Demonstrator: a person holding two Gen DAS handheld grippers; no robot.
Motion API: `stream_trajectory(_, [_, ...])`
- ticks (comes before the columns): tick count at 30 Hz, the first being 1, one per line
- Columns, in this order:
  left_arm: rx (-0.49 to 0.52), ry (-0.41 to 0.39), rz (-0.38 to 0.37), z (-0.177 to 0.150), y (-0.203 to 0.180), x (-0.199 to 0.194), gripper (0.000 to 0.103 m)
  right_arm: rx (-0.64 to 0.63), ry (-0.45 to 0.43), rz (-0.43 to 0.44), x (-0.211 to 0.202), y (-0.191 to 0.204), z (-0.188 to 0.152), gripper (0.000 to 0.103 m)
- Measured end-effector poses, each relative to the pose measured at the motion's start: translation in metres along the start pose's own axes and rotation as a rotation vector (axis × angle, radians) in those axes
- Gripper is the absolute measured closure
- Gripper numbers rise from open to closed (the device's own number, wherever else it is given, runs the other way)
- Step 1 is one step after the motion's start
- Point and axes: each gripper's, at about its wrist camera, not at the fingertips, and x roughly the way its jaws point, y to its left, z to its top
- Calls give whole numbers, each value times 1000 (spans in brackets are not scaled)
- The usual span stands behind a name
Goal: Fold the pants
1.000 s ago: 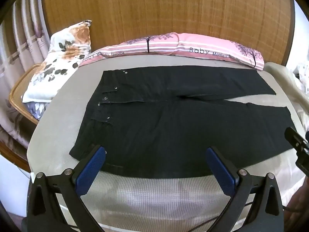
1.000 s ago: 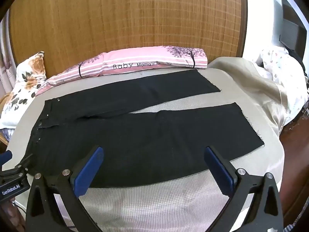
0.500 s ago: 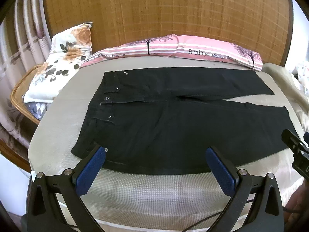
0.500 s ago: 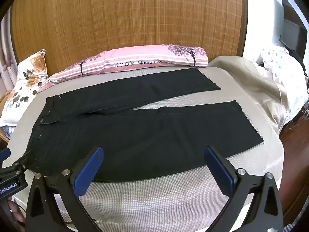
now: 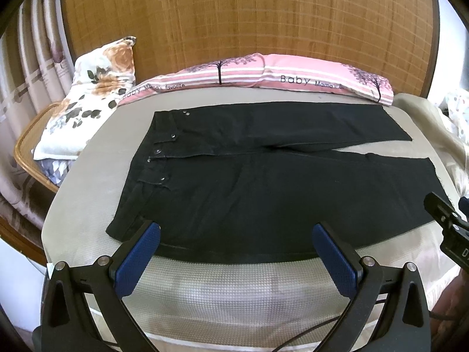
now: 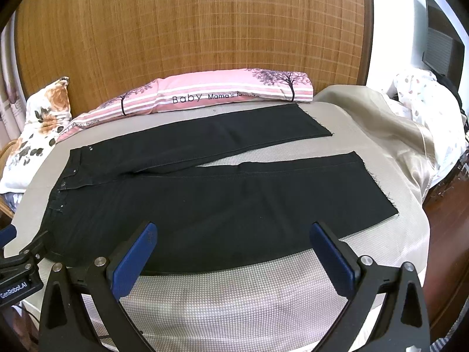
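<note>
since the black pants (image 5: 263,182) lay flat and unfolded on the bed (image 5: 234,287), waistband left and two legs spread right, they looked soft and limp, best pinched at the near waist corner and near hem. the left gripper (image 5: 236,252) and right gripper (image 6: 234,252) both hovered wide apart, empty; two pillows sat behind.

Both views are evenly lit by soft daylight. Overexposure is seen at the far right beyond the right gripper (image 6: 233,256). The black pants (image 5: 263,184) lose detail. Strong fisheye bending and dark corners are seen at the edges.
</note>
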Motion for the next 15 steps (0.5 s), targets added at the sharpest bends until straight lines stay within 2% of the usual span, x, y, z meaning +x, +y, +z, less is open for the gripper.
stream_trajectory(15, [9,6,12,-1,1,2,0,1,6,1,0,-2,-3,0])
